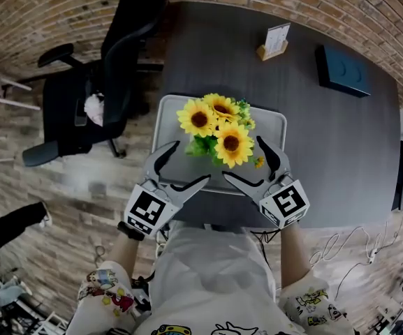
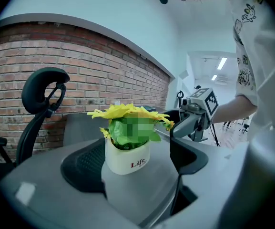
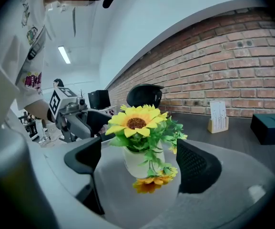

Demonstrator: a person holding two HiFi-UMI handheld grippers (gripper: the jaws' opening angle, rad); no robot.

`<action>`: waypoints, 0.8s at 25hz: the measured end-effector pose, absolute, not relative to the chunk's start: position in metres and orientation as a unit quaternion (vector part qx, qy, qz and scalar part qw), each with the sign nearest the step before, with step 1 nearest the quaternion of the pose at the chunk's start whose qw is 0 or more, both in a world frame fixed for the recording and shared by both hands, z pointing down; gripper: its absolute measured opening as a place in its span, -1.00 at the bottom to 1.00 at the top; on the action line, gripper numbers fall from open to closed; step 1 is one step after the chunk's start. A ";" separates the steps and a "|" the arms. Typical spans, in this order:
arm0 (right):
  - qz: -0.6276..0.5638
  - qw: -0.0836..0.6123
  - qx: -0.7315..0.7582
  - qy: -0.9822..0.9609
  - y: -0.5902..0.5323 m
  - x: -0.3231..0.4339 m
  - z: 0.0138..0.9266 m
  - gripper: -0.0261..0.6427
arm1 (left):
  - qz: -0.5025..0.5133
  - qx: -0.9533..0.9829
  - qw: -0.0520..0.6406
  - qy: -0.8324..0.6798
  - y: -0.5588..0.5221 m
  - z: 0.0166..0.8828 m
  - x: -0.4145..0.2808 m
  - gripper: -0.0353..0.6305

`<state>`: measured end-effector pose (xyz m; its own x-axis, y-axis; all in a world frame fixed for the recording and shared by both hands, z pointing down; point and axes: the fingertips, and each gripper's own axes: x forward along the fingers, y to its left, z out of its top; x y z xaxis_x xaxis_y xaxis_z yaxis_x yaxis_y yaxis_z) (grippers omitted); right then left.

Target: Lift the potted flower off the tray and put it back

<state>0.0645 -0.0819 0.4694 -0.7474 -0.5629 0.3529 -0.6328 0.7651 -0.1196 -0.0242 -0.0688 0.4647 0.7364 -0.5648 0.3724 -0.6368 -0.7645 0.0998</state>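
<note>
- Standing upright on the grey tray (image 1: pixel 165 110), the potted flower (image 1: pixel 218 132) has three sunflower heads and green leaves that spread above the tray's middle.
- The tray lies at the near edge of a dark table (image 1: pixel 327 138), right in front of the person.
- The left gripper (image 1: pixel 187 162) is released. In the left gripper view its jaws stand wide apart on either side of the white pot (image 2: pixel 127 155), and neither pad touches it.
- The right gripper (image 1: pixel 244 158) is released too. In the right gripper view its jaws are spread wide, with the pot between them and a gap on each side.
- Both grippers point at the plant from the near side, one at each flank, and each shows in the other's view.
- A small flower head hangs low in front of the pot, near the tray floor.
- On the far part of the table stand a card holder (image 1: pixel 274 42) and a dark box (image 1: pixel 342 70), well apart from the tray.
- A black office chair (image 1: pixel 96 82) stands left of the table.
</note>
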 end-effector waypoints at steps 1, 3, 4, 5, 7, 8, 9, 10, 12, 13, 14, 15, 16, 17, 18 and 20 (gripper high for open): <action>0.117 0.151 0.320 -0.928 -0.082 0.063 0.472 0.54 | 0.165 0.926 0.109 -0.322 -0.069 0.468 -0.024 0.40; 0.120 0.152 0.316 -0.929 -0.083 0.060 0.478 0.54 | 0.168 0.927 0.106 -0.319 -0.071 0.474 -0.025 0.40; 0.122 0.152 0.315 -0.929 -0.084 0.059 0.481 0.54 | 0.168 0.927 0.104 -0.319 -0.072 0.477 -0.025 0.40; 0.124 0.152 0.314 -0.929 -0.086 0.059 0.484 0.54 | 0.167 0.928 0.102 -0.318 -0.073 0.479 -0.026 0.39; 0.125 0.155 0.313 -0.928 -0.089 0.057 0.490 0.54 | 0.167 0.929 0.098 -0.315 -0.075 0.483 -0.026 0.39; 0.125 0.157 0.313 -0.928 -0.090 0.057 0.492 0.54 | 0.168 0.930 0.095 -0.312 -0.077 0.486 -0.025 0.39; 0.124 0.158 0.312 -0.929 -0.092 0.056 0.495 0.54 | 0.169 0.932 0.092 -0.308 -0.078 0.488 -0.025 0.39; 0.124 0.158 0.310 -0.929 -0.093 0.054 0.496 0.54 | 0.170 0.933 0.091 -0.303 -0.080 0.491 -0.024 0.39; 0.121 0.158 0.305 -0.931 -0.096 0.051 0.500 0.54 | 0.168 0.936 0.090 -0.295 -0.084 0.495 -0.024 0.39; 0.121 0.159 0.302 -0.932 -0.097 0.049 0.502 0.54 | 0.166 0.938 0.090 -0.292 -0.085 0.496 -0.024 0.39; 0.121 0.160 0.300 -0.932 -0.099 0.048 0.504 0.54 | 0.165 0.939 0.089 -0.289 -0.087 0.498 -0.023 0.38; 0.121 0.161 0.299 -0.933 -0.100 0.048 0.506 0.54 | 0.164 0.940 0.089 -0.287 -0.088 0.500 -0.023 0.38; 0.121 0.162 0.297 -0.933 -0.101 0.047 0.507 0.54 | 0.163 0.941 0.088 -0.284 -0.089 0.502 -0.022 0.38; 0.122 0.161 0.296 -0.934 -0.102 0.047 0.509 0.54 | 0.163 0.942 0.088 -0.281 -0.090 0.504 -0.022 0.38; 0.122 0.161 0.295 -0.934 -0.103 0.048 0.510 0.54 | 0.164 0.942 0.088 -0.278 -0.091 0.506 -0.021 0.38; 0.122 0.161 0.292 -0.935 -0.105 0.048 0.514 0.54 | 0.165 0.944 0.086 -0.272 -0.094 0.511 -0.019 0.38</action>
<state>0.0480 -0.1055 0.5140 -0.7774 -0.5069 0.3725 -0.5853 0.7998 -0.1331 -0.0185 -0.0939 0.5107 0.7978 -0.4846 0.3586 -0.5417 -0.8374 0.0735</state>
